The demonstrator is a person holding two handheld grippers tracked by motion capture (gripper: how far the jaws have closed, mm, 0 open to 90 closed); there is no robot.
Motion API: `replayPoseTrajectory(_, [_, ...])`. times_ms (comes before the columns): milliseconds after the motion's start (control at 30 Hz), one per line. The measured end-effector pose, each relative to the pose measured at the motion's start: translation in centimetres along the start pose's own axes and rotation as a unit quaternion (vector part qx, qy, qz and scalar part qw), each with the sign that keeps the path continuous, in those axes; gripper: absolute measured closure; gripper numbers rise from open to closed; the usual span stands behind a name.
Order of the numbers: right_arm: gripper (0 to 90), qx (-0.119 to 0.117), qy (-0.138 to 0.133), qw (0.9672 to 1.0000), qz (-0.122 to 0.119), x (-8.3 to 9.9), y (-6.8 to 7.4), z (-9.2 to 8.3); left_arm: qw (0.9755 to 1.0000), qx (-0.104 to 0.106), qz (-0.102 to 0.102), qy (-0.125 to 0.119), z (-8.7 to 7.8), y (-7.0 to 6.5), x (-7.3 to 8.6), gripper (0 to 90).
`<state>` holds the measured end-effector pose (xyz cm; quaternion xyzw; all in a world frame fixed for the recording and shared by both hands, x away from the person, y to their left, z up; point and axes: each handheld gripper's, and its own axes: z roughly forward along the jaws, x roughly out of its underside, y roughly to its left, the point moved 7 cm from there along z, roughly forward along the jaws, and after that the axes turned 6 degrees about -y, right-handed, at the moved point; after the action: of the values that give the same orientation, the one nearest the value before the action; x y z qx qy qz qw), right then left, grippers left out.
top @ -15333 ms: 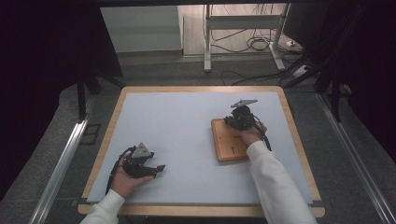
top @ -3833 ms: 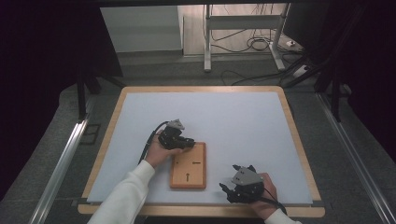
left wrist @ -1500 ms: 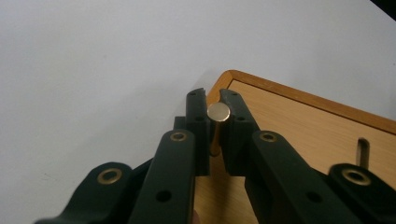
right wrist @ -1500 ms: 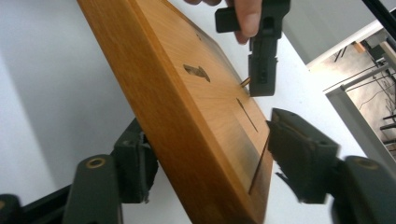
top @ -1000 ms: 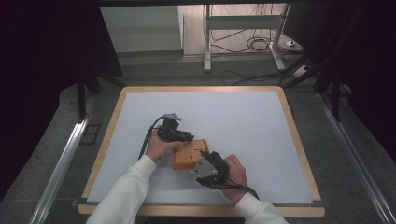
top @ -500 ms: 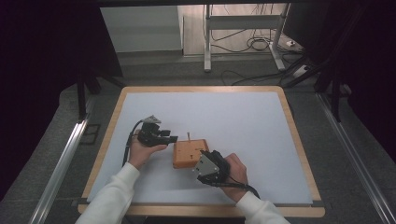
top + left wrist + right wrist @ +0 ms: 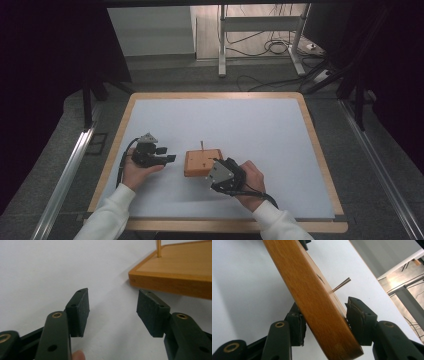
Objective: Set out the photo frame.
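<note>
A flat wooden block (image 7: 200, 161) lies on the white table (image 7: 250, 120) with a thin wooden peg (image 7: 201, 145) standing upright at its far edge. My right gripper (image 7: 216, 172) is shut on the block's near right corner. In the right gripper view the pads sit on both faces of the block (image 7: 312, 297), with the peg (image 7: 342, 284) beyond. My left gripper (image 7: 171, 159) rests left of the block, apart from it. Its jaws have just been opening and hold nothing. The left gripper view shows the block's corner (image 7: 175, 277) and the peg (image 7: 158, 247) ahead to the right.
The table has a raised wooden rim (image 7: 215, 95). Metal rails run along the left (image 7: 65, 175) and right (image 7: 380, 170) of the table. A metal stand (image 7: 260, 25) and floor cables (image 7: 272, 47) lie beyond the far edge.
My left gripper has drawn back to the left from over the block and its jaws have opened; the peg now stands uncovered in the block. The right gripper has stayed on the block.
</note>
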<state>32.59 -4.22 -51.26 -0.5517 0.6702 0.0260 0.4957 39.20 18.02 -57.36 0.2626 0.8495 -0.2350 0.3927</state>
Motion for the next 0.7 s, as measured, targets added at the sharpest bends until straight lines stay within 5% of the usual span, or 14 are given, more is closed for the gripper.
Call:
replayPoseTrajectory(167, [52.8,-0.008,0.004,1.0,0.003,-0.2,-0.5,0.0,0.9997,-0.008,0.023,0.009,-0.1,-0.6,0.3,41.6])
replayPoseTrajectory(700, [56.3,-0.046,0.017,0.9984,0.028,-1.5,-2.5,0.6,0.9997,0.005,0.02,0.015,-1.3,-0.8,1.8,40.0])
